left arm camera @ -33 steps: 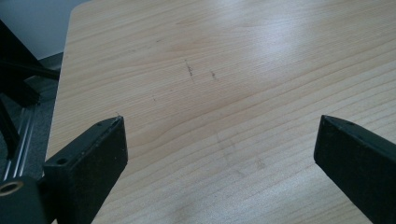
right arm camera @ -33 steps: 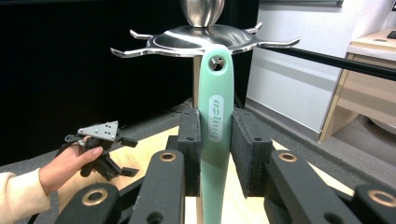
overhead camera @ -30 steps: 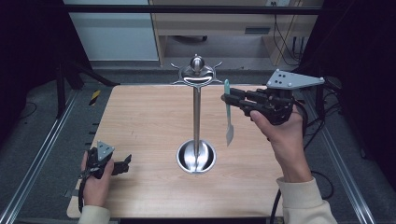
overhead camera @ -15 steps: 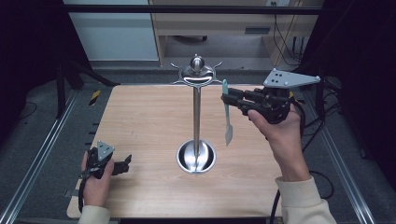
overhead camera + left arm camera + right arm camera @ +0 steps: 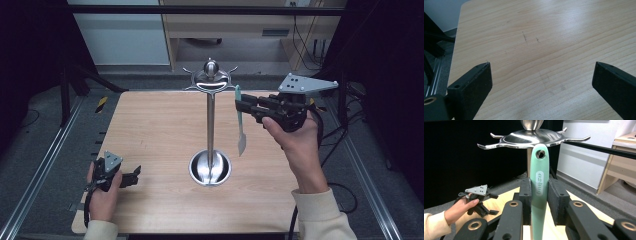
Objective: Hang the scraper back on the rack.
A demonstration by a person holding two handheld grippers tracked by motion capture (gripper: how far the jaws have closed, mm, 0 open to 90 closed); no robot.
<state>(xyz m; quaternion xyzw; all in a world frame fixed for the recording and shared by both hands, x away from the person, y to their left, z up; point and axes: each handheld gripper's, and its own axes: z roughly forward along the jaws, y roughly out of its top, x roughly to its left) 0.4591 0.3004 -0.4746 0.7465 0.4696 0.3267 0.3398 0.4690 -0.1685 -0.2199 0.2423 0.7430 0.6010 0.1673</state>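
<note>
**Green utensil held up at the hook stand**

My right claw (image 5: 246,106) was clamped on the handle of the green utensil (image 5: 239,116), pads squeezing both flat sides. In the right gripper view the handle (image 5: 539,182) stood upright between the pads, hanging hole at the top, just under the rim of the hook stand (image 5: 210,125). I gripped mid-handle so the hole end stayed free above the claw; judged that was so a hook could pass through it. The blade end hung down, pale and narrow, above the bench (image 5: 150,130) and clear of it, beside the stand's pole, not touching it as far as I could tell.

The stand's round base sat near the bench middle, pole upright, ring of curved hooks (image 5: 534,138) at the top. No utensil hung on any hook I could see. The hole sat close below one hook tip but not on it; threading not yet done, my guess. Next move would call for a small lift and nudge toward the hook.

My left claw (image 5: 131,176) rested low at the near left bench corner, well apart from the stand. The jaws stood wide apart in the left gripper view, bare wood between them, holding nothing. Parked there to keep out of the way, I'd say.
</note>
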